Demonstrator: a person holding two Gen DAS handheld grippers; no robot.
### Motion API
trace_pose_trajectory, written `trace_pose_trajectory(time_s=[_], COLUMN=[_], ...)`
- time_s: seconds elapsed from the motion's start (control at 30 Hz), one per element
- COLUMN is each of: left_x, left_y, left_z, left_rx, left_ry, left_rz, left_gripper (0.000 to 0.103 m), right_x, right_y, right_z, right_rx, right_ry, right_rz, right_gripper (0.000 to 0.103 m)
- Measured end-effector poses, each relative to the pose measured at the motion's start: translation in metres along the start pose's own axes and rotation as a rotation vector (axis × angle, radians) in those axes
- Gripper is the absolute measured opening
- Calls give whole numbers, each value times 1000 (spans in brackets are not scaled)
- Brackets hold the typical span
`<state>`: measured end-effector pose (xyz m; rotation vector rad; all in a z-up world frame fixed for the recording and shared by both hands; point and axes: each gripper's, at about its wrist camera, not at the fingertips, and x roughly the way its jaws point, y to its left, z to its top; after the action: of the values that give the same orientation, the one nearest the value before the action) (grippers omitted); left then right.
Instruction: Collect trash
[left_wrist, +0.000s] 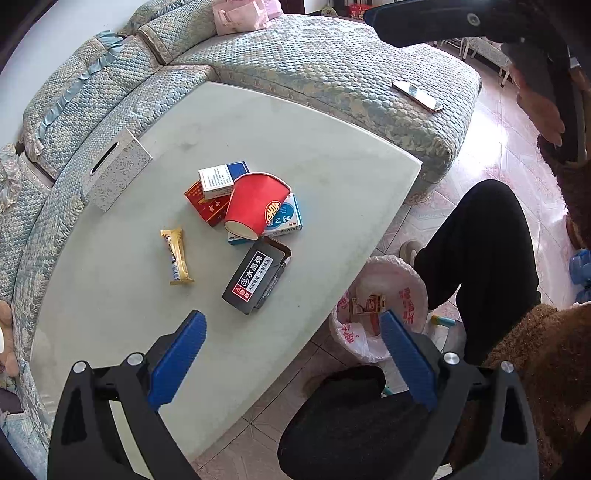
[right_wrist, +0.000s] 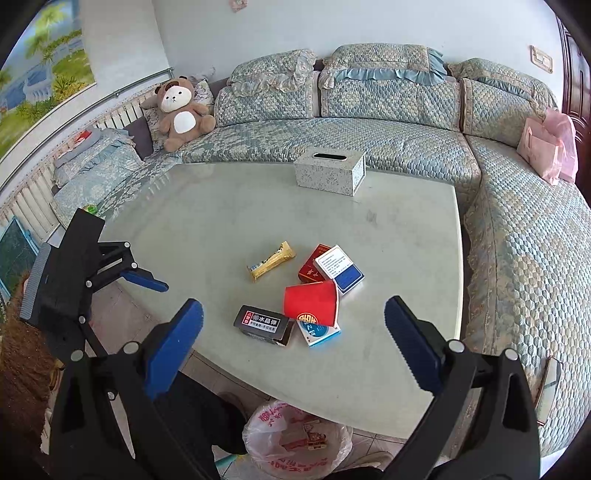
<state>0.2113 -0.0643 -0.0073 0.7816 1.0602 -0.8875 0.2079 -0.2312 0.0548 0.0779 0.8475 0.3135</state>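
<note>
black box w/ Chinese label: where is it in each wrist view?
Left wrist: black box at centre, just below the red cup, ahead of the open left gripper.
Right wrist: black box lower centre, left of the red cup.
Shared landmark: tissue box.

Bright, even daylight fills both views, with soft shadows. The table (right_wrist: 258, 206) shows pale glare. Fisheye bending curves the edges, and corners go black.
</note>
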Motion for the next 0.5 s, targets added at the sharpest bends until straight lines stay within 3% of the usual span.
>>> trace_pose_trajectory(time_s=[0.5], left_x=[72], left_y=[30], left_z=[17], left_rx=[26], left_ry=[70], left_rz=[-87], left_gripper=[93], right_x=[77], right_y=[-17], right_z=[-1], right_rx=[1], right_ry=[113], right_rz=[4], right_gripper=[96])
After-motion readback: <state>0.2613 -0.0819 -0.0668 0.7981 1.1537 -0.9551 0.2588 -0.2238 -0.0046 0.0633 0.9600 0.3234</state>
